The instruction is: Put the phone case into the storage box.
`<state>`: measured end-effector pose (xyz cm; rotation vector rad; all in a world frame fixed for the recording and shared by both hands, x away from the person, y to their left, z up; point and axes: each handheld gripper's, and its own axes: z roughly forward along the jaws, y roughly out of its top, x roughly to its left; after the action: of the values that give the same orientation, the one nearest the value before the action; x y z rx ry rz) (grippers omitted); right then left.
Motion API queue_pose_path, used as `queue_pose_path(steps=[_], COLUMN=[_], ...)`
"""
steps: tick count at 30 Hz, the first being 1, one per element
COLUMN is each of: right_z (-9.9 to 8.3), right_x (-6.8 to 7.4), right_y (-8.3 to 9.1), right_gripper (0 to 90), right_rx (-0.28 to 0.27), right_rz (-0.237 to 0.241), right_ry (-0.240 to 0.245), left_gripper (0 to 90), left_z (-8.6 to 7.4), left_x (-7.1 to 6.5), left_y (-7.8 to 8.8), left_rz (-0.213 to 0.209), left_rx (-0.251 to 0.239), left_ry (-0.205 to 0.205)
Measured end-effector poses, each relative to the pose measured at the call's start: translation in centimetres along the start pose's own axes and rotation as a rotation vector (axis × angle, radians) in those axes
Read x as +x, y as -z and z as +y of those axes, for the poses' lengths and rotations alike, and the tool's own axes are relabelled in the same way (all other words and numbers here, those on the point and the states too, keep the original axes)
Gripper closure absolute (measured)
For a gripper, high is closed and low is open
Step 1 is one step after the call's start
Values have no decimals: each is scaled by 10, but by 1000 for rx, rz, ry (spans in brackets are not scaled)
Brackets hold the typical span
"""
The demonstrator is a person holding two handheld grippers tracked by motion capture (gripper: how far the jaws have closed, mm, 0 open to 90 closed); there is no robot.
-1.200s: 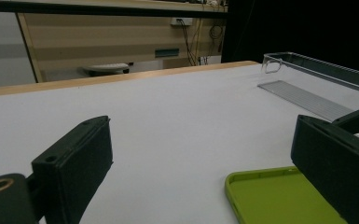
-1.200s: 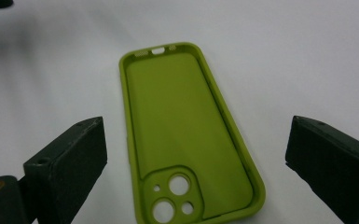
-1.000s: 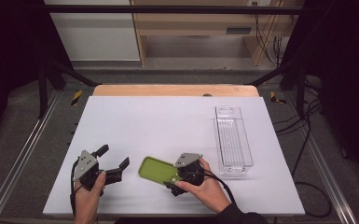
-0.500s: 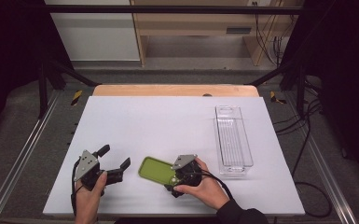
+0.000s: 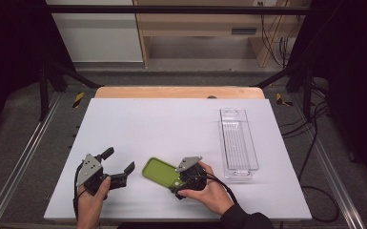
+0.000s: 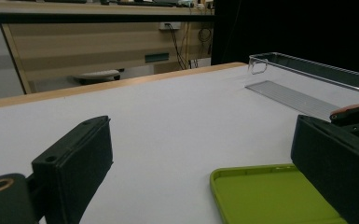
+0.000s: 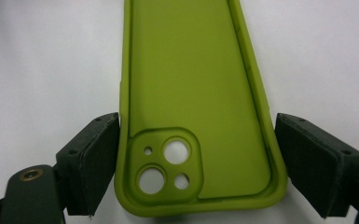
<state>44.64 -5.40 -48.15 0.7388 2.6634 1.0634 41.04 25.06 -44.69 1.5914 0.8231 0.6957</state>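
A lime-green phone case [image 5: 159,171] lies inside-up on the white table [image 5: 171,124], near the front edge. My right gripper [image 5: 175,179] sits at its camera-hole end. In the right gripper view the right gripper [image 7: 196,158] has one black pad against each long side of the case [image 7: 191,84]. Its jaws have just been closing and now press on the case between them. My left gripper [image 5: 119,160] rests to the left of the case, jaws spread wide and nothing in them. In the left gripper view the left gripper [image 6: 200,158] faces the case's near corner [image 6: 270,196].
A clear plastic tray [image 5: 238,140] lies lengthwise at the right side of the table, also seen as the clear tray [image 6: 303,79] past the case. A wooden strip [image 5: 178,92] borders the table's far edge. Metal rails run along both sides.
The right gripper's jaws have drawn in onto the sides of the green case. Both hands and the case stay where they were.
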Motion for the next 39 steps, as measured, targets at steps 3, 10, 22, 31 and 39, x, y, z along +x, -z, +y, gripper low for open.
queue_pose_path(steps=[3, 10, 22, 31, 39], right_z=[8, 24, 44, 61, 64], right_x=[-1, -10, -20, -25, -26], right_y=[5, 16, 45, 59, 62], right_gripper=[171, 173, 173, 173, 173], right_rx=[6, 44, 34, 53, 89], right_rz=[-19, -34, -35, -41, -35], right_ry=[-4, -30, -54, -46, -32], left_gripper=[49, 42, 28, 40, 45], left_z=[0, 1, 3, 5, 3], left_x=[-5, -20, -48, -64, -70], left_y=[-3, -9, -17, -36, -44], left_rz=[-5, -54, -65, -38, -17], left_rx=[17, 44, 60, 90, 113], left_ry=[-34, -137, -295, -428, -497])
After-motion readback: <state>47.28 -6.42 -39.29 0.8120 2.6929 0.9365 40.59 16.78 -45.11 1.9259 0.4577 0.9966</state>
